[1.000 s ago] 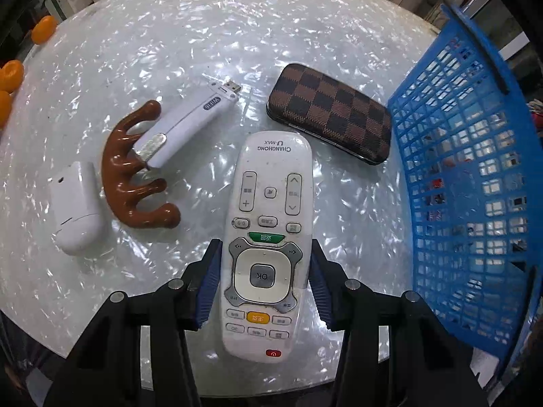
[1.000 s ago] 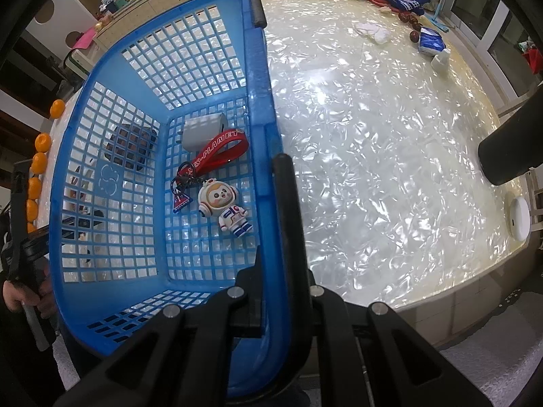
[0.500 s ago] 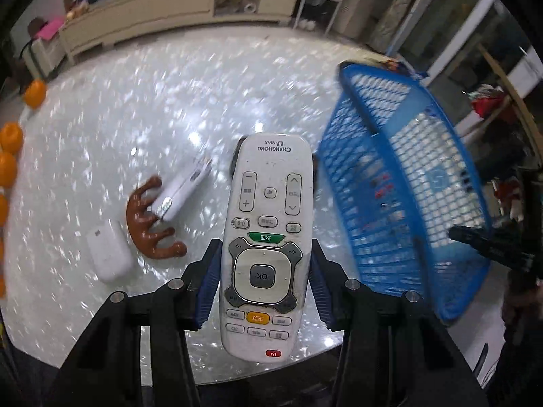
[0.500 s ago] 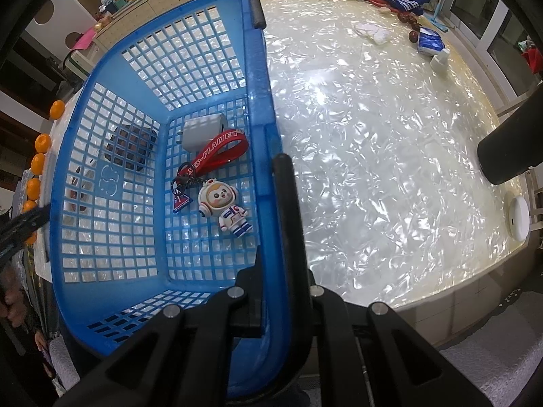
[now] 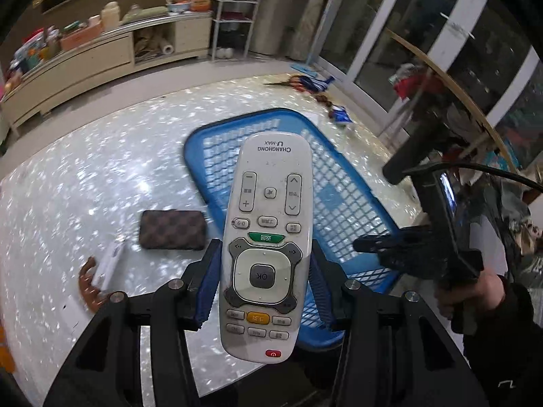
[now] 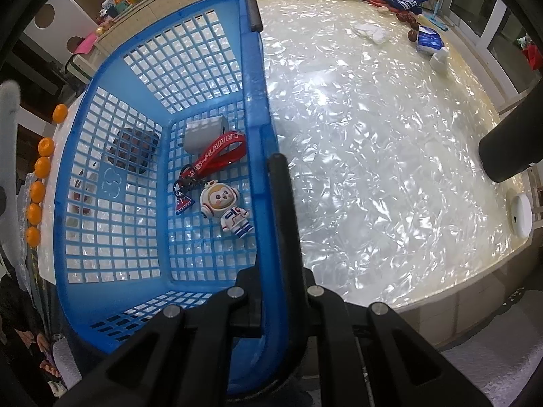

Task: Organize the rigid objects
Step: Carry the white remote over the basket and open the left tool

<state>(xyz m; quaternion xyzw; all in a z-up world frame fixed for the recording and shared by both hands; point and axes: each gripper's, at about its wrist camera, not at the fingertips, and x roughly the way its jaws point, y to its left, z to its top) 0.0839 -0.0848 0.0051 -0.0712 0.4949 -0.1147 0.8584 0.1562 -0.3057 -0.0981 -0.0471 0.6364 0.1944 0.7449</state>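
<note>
the left gripper (image 5: 264,281) pinches the long white plastic remote control (image 5: 266,247) lengthwise, pointing ahead over the blue lattice plastic basket (image 5: 342,203), whose rim the right gripper (image 6: 271,224) clamps.

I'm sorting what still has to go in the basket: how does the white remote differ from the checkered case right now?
The white remote is clamped in the left gripper, lifted in front of the blue basket; the checkered case lies flat on the table. The remote is white and covered in buttons; the case is brown-checked and plain-faced. The remote is long and narrow; the case looks shorter and broader. Both are rigid, with rounded corners, and outside the basket.
</note>
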